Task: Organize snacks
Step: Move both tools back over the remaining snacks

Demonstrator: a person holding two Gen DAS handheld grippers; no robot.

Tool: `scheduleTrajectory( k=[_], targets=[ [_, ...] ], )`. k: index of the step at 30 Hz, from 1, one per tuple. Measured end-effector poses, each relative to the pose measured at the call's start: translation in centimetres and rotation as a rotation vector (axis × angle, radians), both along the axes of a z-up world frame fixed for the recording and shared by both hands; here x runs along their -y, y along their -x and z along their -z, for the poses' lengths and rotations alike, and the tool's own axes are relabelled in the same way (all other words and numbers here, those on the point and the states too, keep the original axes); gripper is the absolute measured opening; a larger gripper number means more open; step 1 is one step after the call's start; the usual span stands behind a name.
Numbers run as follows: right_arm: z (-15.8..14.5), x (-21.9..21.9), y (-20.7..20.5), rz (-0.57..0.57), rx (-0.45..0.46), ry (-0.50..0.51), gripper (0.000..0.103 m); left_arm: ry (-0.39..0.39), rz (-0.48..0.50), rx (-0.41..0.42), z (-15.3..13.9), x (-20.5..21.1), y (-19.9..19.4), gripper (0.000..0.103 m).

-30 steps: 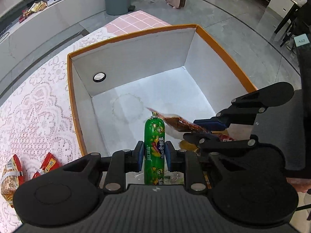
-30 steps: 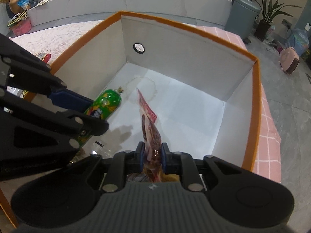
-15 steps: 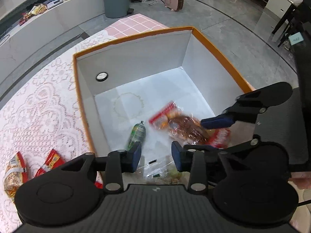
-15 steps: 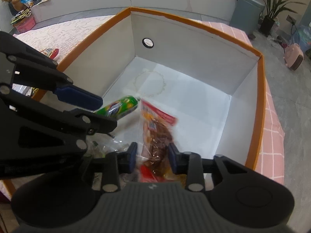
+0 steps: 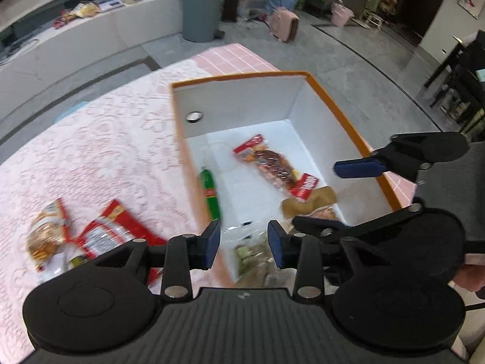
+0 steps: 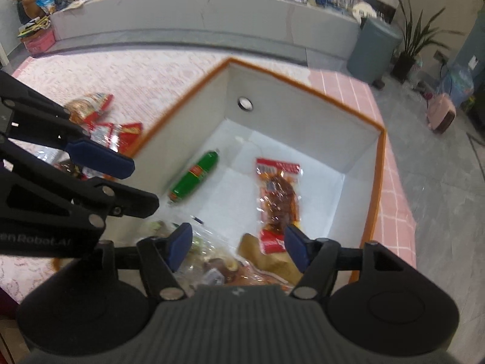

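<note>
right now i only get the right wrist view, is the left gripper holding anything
Observer: No. The left wrist view shows the left gripper open, with nothing between its pads.
Operator: whats below it
Observer: Through the gap that view shows the near corner of the box, with a clear bag lying there.
Operator: anyone in shot
Observer: Yes, part of a hand shows at the lower right edge of the left wrist view.
</note>
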State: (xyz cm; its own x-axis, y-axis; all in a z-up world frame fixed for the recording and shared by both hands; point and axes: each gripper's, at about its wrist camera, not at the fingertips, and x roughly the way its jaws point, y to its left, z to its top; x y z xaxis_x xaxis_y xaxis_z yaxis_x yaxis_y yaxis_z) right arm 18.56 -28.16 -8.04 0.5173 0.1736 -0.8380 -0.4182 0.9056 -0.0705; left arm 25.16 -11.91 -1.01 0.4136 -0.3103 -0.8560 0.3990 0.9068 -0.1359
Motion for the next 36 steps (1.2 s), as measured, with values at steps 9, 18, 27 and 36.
scheduleTrajectory(
  k=[9, 18, 27, 36],
  targets=[
    [-2.7, -4.2, 4.7, -0.001, 0.158, -0.064, 0.069, 0.063, -0.178, 0.063, -1.4, -6.8, 4.4, 0.043],
    [-2.3, -9.6, 9.2, -0.01, 0.25, -0.16, 0.069, 0.005, -0.336, 0.156, -0.7, -12.9, 8.8, 0.043],
    [-0.1, -14.2, 12.7, -0.022, 0.286, -0.239, 0.069, 0.017, -0.431, 0.184, 1.3, -18.2, 12.5, 0.043],
    [2.8, -16.8, 13.4, -0.043, 0.258, -0.249, 0.058, 0.061, -0.463, 0.162, 4.1, -21.3, 13.6, 0.043]
  ],
)
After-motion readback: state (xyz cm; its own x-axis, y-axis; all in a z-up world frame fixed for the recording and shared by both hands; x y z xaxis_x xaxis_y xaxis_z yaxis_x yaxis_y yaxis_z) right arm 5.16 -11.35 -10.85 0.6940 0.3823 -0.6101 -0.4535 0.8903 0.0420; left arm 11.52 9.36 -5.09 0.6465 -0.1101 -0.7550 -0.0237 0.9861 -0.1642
